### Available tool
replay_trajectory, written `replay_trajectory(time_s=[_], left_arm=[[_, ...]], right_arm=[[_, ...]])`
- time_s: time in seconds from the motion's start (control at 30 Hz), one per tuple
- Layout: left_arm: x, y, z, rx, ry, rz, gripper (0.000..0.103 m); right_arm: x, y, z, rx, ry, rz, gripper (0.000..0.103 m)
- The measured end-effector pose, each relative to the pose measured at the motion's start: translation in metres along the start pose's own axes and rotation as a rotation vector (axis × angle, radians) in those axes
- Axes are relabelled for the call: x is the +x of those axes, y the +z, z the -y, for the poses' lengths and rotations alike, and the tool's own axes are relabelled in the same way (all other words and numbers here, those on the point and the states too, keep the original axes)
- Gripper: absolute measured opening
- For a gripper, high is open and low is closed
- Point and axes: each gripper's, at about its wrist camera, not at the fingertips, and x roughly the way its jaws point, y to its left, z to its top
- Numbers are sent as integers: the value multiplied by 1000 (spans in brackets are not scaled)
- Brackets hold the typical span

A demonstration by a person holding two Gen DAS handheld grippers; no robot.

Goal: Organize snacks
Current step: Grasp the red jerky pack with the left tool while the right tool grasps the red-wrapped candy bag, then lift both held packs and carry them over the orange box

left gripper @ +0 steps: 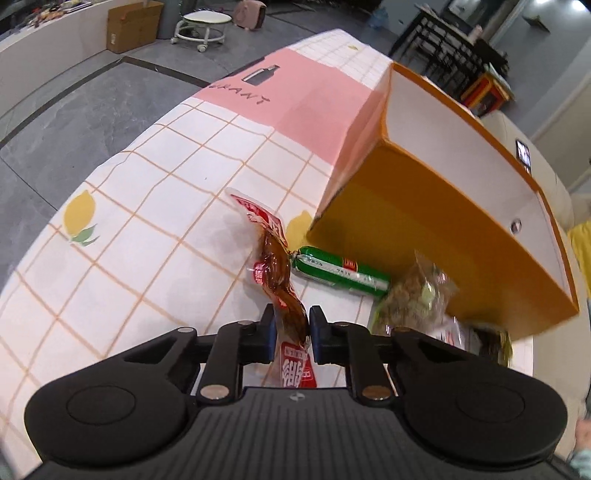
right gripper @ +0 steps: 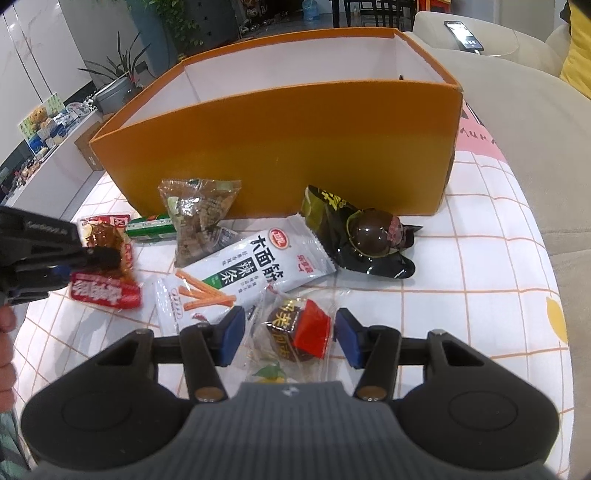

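My left gripper point(left gripper: 290, 325) is shut on a red-and-clear packet of brown meat point(left gripper: 275, 258), which hangs forward from its pads just above the tablecloth. The right wrist view shows that same left gripper point(right gripper: 99, 258) at the left with the packet point(right gripper: 107, 291). My right gripper point(right gripper: 290, 336) stands open low over the table. A clear packet with a brown and red sweet point(right gripper: 295, 332) lies between its blue pads point(right gripper: 232, 338), which do not press on it. The tall orange box point(right gripper: 277, 155) point(left gripper: 424, 221) stands behind the snacks, and its white inside looks empty.
Before the box lie a green sausage point(left gripper: 340, 271), a clear bag of brown bits point(right gripper: 199, 218), a white spicy-strip packet point(right gripper: 273, 258), a dark green egg packet point(right gripper: 369, 232) and a white stick-snack packet point(right gripper: 192, 299). A checked tablecloth point(left gripper: 147, 221) covers the table. A sofa point(right gripper: 517, 92) bearing a phone point(right gripper: 463, 35) stands at right.
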Motion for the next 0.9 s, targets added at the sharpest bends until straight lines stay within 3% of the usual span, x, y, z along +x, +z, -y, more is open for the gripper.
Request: replay_trajectory(time_s=[0.13,0.27,0.53,0.67,0.9], left_arm=[[-14,-6,7,101,20,-57,17],[-29,-21,12,213,17,-127,17],[-52,-60,22,425,-81,-292,17],[-53,-75,33,505,-76,-284,17],[-53,-79,46,544,-94,-233,18]], right_arm=[[-5,-4,-2,-7,-7,-16,45],[-11,-10,-4,-17,-11,-34,44],[-24,-27,-8,-18,11,-82,44],[-32,-34,-11,6,46,-113,44],[-27,-48,-17,39,146,-189,44]])
